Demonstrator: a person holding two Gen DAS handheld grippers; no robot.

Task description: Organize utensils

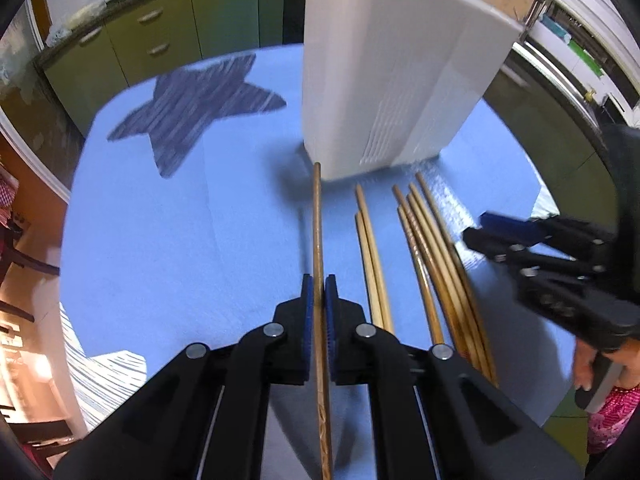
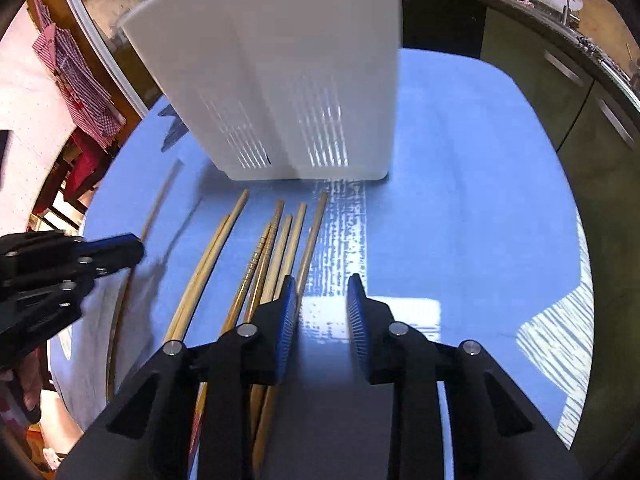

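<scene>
- Left wrist view: your left hand-held gripper (image 1: 319, 294) is clenched on a single dark wooden chopstick (image 1: 318, 216), its blue pads pressing the stick from both sides.
- That chopstick runs straight ahead between the jaws, and its far tip ends just in front of the white utensil holder (image 1: 384, 80).
- Six more chopsticks (image 1: 424, 256) lie loose on the blue cloth (image 1: 200, 240) over the counter, to the right of the held one: a pale pair nearest it, then a darker bundle of four packed side by side.
- All of them point toward the utensil holder, which stands upright on the cloth with narrow slits low in its wall.
- A dark striped star shape (image 1: 192, 108) marks the cloth well to the left of the holder.
- Right wrist view: your right hand-held gripper (image 2: 322, 300) is released, its jaws apart with only cloth between them.
- It hovers just right of the loose chopsticks (image 2: 276, 240); its left finger overlaps the outermost stick in this view, though I cannot tell whether it touches.
- Your left gripper (image 2: 132, 250) shows at the left edge of this view with the chopstick (image 2: 158, 204) in its jaws.
</scene>
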